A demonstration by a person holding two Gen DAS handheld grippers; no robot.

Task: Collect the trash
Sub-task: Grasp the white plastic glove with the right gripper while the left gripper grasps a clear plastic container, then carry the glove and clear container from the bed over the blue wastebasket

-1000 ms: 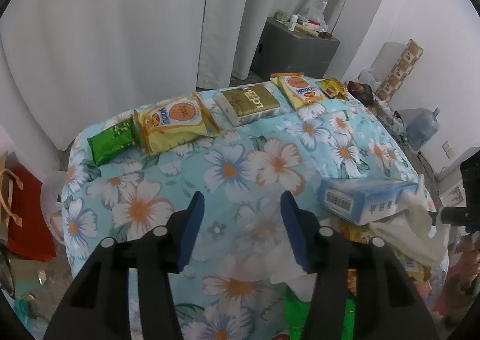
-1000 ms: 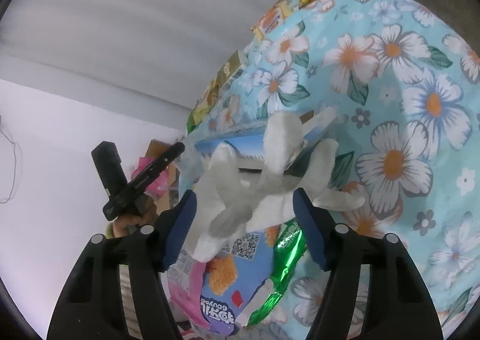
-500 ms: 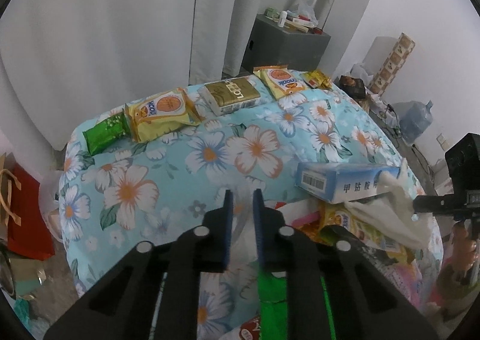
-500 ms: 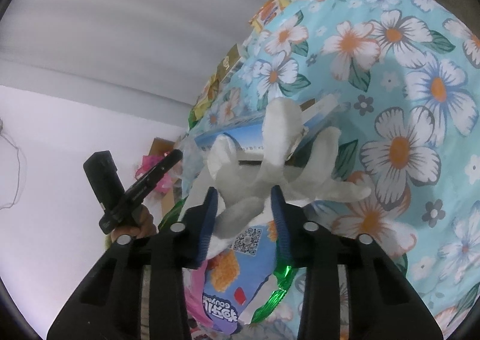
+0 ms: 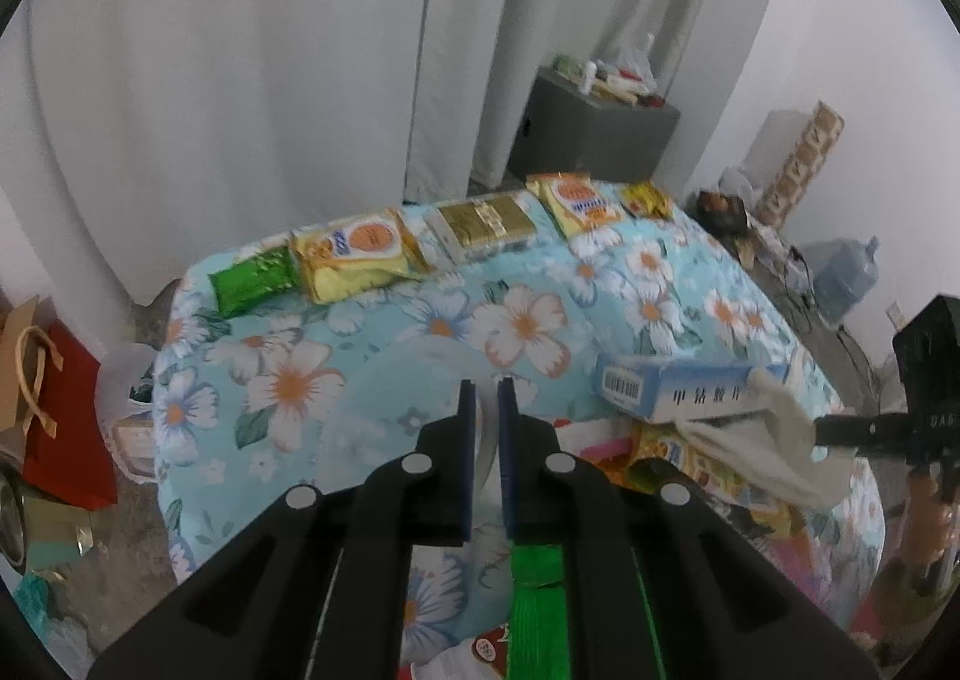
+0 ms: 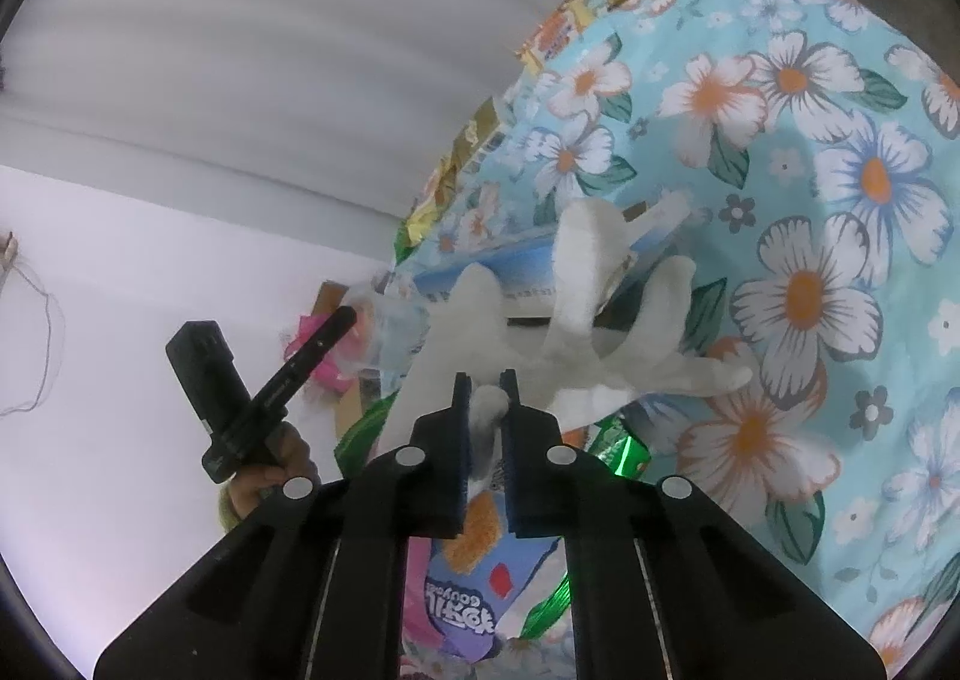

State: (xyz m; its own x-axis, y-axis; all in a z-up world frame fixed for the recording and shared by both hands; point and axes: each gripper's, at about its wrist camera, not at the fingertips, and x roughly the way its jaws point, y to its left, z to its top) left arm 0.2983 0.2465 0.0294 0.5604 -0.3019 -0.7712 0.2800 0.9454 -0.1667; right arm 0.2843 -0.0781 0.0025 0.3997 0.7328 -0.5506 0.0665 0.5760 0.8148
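White glove [image 6: 576, 344] lies on the blue box [image 6: 516, 272] atop the floral tablecloth [image 6: 810, 152]; right gripper [image 6: 485, 398] jaws just closed, pinching its cuff. Left gripper [image 5: 486, 398] just closed on a clear plastic bag [image 5: 414, 380]. Grasp step; next, lift the glove clear toward the bag.

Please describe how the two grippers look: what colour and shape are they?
Both the left gripper and the right gripper look alike: matte black angular bodies, silver round rivets at the linkage joints, and flat dark blue pads lining the jaws. No cables or sleeves show.
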